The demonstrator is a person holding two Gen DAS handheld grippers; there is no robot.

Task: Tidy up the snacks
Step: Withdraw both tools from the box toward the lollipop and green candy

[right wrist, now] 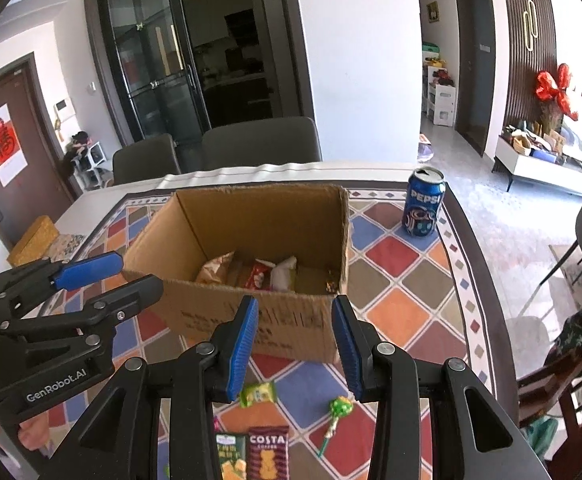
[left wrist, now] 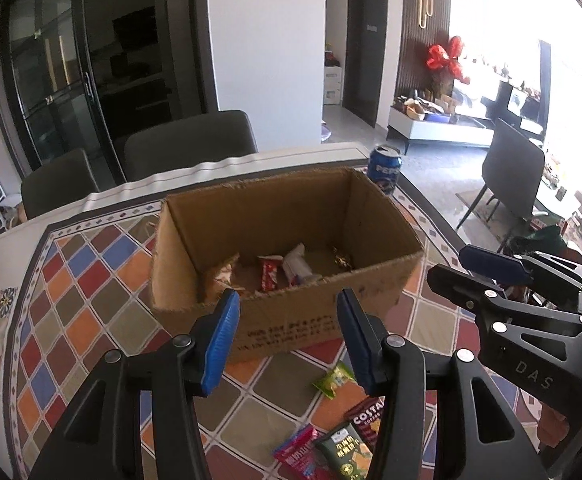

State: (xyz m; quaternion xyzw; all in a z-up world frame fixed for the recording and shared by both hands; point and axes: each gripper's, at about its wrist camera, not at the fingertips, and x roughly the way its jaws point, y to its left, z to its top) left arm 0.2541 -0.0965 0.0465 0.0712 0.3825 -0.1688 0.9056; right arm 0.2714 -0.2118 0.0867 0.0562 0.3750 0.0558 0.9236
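An open cardboard box (left wrist: 283, 216) (right wrist: 259, 216) stands on the patterned tablecloth. Inside lie a red packet (left wrist: 270, 274) (right wrist: 257, 274), a white packet (left wrist: 297, 266) and other wrappers. My left gripper (left wrist: 289, 300) hovers before the box's near wall, open and empty. My right gripper (right wrist: 295, 304) is beside it, also open and empty. On the cloth below them lie a small green packet (left wrist: 335, 380) (right wrist: 257, 394), a brown Costa packet (left wrist: 365, 420) (right wrist: 268, 454), a dark green packet (left wrist: 345, 450) (right wrist: 231, 456), a pink-red packet (left wrist: 297, 454) and a green lollipop (right wrist: 339, 410).
A blue Pepsi can (left wrist: 385, 170) (right wrist: 423, 208) stands at the far right of the box, near the table's rounded edge. Two grey chairs (right wrist: 259, 140) sit behind the table. A yellow block (right wrist: 35, 240) lies at the far left.
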